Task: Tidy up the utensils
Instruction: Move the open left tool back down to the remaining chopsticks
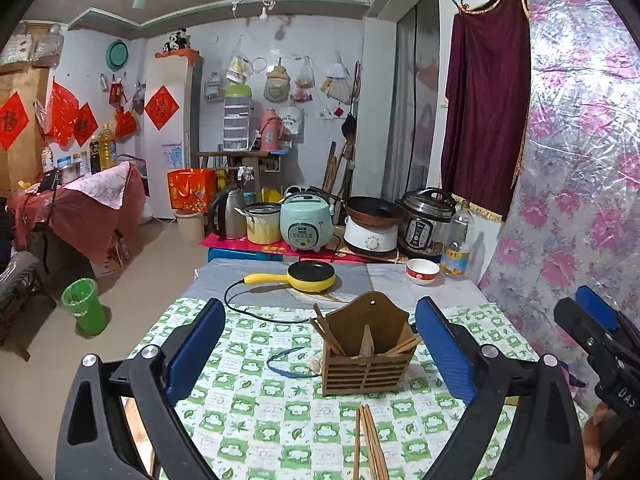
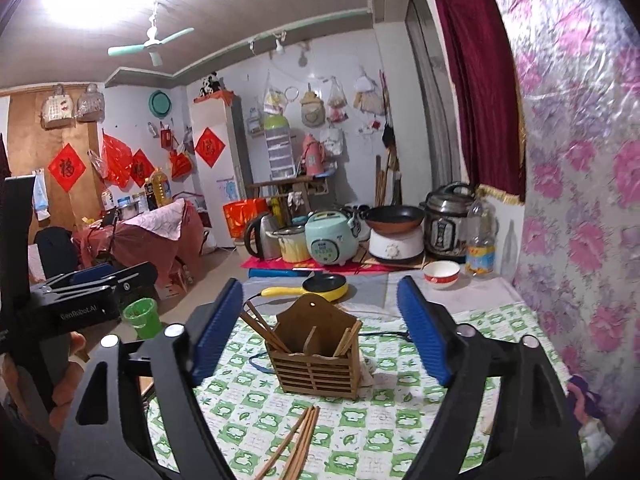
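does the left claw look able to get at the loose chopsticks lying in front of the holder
Probably yes. The left claw is open and empty, and the loose chopsticks lie on bare tablecloth on the near side of the wooden holder, between its fingers, with nothing over them. The right claw stays off to the side.

I am in a lived-in home kitchen. Behind my worktop (image 1: 248, 412) stand a rice cooker (image 1: 306, 222), kettle (image 1: 226, 213) and pressure cooker (image 1: 426, 218). Red paper charms (image 1: 161, 107) hang on the wall beyond them.

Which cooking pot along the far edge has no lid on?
The black wok on its white base; the kettle, green rice cooker and pressure cooker are covered.
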Motion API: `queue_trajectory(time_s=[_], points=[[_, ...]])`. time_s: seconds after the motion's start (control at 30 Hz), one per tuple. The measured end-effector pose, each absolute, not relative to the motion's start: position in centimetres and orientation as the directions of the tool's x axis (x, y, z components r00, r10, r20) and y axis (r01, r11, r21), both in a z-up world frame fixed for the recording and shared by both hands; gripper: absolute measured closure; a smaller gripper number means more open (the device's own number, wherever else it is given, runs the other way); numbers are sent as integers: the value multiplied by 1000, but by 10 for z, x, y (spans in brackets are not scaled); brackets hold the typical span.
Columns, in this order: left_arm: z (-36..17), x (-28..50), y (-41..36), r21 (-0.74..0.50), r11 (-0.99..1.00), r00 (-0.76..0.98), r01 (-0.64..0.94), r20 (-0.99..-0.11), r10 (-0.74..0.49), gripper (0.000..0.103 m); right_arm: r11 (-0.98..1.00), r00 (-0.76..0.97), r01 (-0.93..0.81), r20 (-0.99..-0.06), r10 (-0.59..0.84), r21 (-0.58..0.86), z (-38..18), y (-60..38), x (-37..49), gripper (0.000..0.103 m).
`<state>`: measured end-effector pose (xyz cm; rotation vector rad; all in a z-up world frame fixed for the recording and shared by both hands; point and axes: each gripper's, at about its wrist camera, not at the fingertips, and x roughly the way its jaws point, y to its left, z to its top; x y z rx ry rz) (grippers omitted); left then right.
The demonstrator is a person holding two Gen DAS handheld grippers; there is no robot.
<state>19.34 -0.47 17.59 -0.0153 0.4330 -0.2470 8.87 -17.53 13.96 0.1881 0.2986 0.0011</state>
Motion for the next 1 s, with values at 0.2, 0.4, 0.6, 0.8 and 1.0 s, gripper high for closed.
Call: queue_trajectory(time_s=[0.2, 0.4, 0.6, 0.8, 1.0], points=[[170, 167, -8, -10, 980, 900, 200, -393, -188, 6, 983, 971, 78, -236, -38, 164, 137, -174, 54, 6], [139, 151, -11, 30, 983, 899, 178, -411, -150, 6, 979, 963, 84, -269, -31, 188, 102, -183, 39, 6], [80, 149, -22, 115, 982, 878, 150, -471, -79, 6, 981, 891, 87, -455, 2, 176, 36, -185, 61, 6], [21, 156, -29, 159, 973, 821, 169, -568, -50, 6, 991, 816, 108, -577, -43, 79, -18, -168, 76, 6], [-23, 170, -23, 148, 976, 766, 161, -643, -28, 6, 989, 759, 127, -649, -51, 71, -56, -168, 90, 6]])
